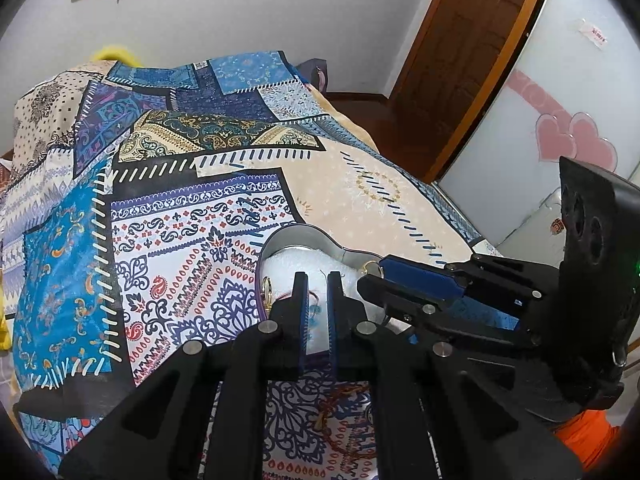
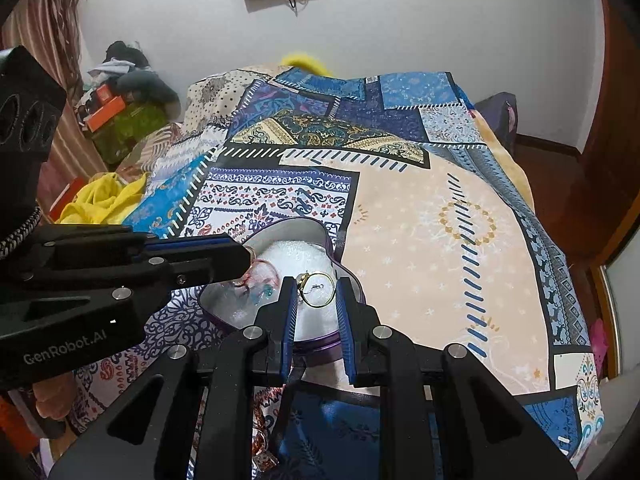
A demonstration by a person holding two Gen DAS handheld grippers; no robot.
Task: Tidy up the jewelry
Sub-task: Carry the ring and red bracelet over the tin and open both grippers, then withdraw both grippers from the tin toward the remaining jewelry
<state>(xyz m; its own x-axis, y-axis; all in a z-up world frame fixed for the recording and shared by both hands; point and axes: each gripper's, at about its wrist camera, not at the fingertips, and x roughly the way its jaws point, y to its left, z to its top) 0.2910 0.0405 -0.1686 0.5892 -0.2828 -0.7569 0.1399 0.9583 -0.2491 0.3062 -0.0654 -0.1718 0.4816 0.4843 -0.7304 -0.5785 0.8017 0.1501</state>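
Through the left wrist camera I see my left hand-held gripper (image 1: 317,280) hanging over the heart-shaped tin (image 1: 298,236) on the bed (image 1: 200,216). The log and the narrow gap agree that its jaws are drawn fully in; a thin reddish cord (image 1: 316,295) runs between the fingertips over the white foam (image 1: 296,264), and I judge it is pinched there so the cord can be lowered into the tin. A gold ring (image 1: 267,287) stands against the tin's left rim, just left of the fingers. My right hand-held gripper (image 1: 374,268) comes in from the right with a second gold ring (image 1: 367,267) at its tip.

Through the right wrist camera the right hand-held gripper (image 2: 316,286) sits over the same tin (image 2: 304,226), jaws narrow. The gold ring (image 2: 316,290) sits upright between the pads, left edge against the left pad; whether the right pad presses it I cannot tell. I judge it is being carried down to rest on the foam (image 2: 296,254). The left hand-held gripper (image 2: 248,258) reaches in beside it, the red cord and blue beads (image 2: 260,286) hanging below its tip.
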